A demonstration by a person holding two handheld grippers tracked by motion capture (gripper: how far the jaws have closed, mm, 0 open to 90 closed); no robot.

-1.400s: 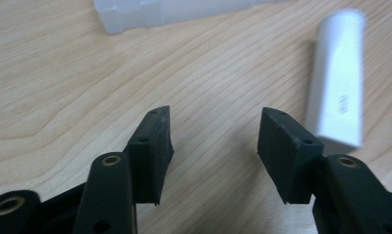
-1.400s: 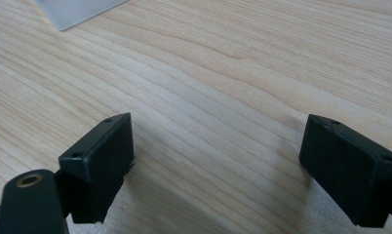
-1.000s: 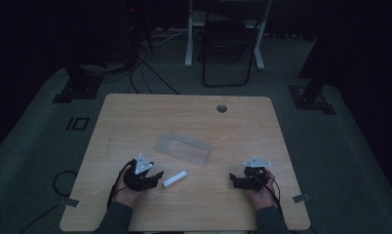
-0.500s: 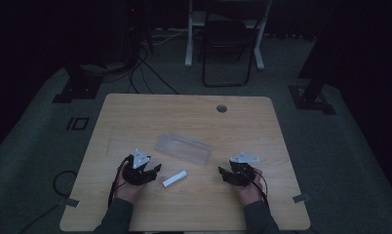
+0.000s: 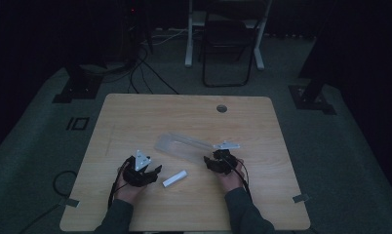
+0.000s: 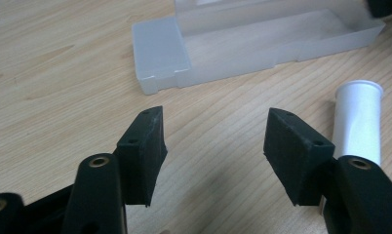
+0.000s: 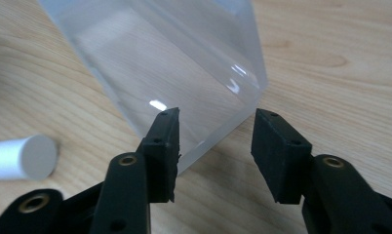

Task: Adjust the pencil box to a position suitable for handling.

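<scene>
The left gripper (image 6: pixel 211 151) is held open and empty beside the white tube (image 6: pixel 357 122). Farther off, the right gripper (image 7: pixel 216 153), jaws just narrowing, straddles 1 corner of the clear box (image 7: pixel 174 73) without pinching; the slick wall could be nudged away.

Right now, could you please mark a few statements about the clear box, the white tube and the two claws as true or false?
1. The white tube lies on the wooden table between the two hands. True.
2. The left claw grips the tube. False: its jaws stand open over bare wood, the tube beside them.
3. The clear plastic box is full of parts. False: the wood grain shows through it.
4. The right claw sits at the box's corner. True: its jaws have just been closing, with the corner between them, not yet clamped.
5. The box stands on end. False: it lies flat.
</scene>
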